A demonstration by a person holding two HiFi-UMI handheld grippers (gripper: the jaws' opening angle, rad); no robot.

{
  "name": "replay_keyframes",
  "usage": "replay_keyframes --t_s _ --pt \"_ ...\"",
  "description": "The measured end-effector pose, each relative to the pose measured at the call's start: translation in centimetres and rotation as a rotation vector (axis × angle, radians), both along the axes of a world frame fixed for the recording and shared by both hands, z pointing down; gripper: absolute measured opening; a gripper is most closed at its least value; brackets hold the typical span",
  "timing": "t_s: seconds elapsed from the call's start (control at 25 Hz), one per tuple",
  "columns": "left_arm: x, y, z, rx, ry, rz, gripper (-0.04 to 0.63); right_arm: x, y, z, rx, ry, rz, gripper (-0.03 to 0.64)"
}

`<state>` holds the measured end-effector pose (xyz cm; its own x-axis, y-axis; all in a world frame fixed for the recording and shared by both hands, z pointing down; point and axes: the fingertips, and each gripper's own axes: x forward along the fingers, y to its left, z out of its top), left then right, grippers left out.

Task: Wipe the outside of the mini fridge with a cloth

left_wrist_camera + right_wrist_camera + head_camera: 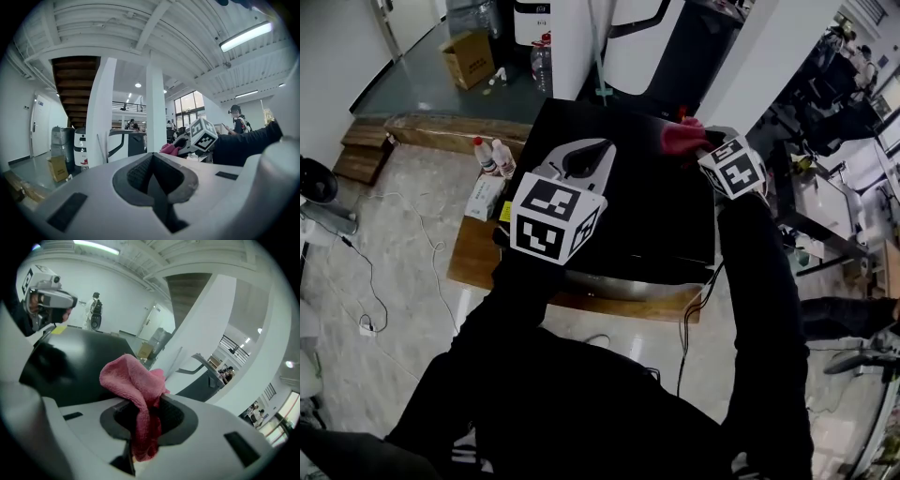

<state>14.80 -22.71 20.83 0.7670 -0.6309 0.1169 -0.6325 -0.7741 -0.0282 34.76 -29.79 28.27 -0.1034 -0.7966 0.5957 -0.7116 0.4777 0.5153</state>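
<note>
Gripping pink cloth [132,380] in right tongs [144,430], we hold it at far edge of black mini fridge [647,211] top; left tongs [152,185] clenched, empty, above fridge; fridge on wooden tabletop [472,255].

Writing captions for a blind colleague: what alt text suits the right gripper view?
The right gripper is shut on a pink cloth that bunches up above its jaws, with the black mini fridge just beyond. A white column rises behind.
</note>
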Motion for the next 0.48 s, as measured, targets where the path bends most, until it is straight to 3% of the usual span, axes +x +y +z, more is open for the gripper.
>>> replay_keyframes --t_s 0.24,0.48 --pt "-6.6 -1.0 -2.1 0.066 -0.014 -0.061 0.006 -9.5 2.5 -4.9 0.053 -0.072 -0.101 0.097" --pt "-14.3 -2.5 -1.8 0.04 0.01 -0.084 0.005 -20.3 4.1 -7.5 0.072 -0.149 -0.185 0.097"
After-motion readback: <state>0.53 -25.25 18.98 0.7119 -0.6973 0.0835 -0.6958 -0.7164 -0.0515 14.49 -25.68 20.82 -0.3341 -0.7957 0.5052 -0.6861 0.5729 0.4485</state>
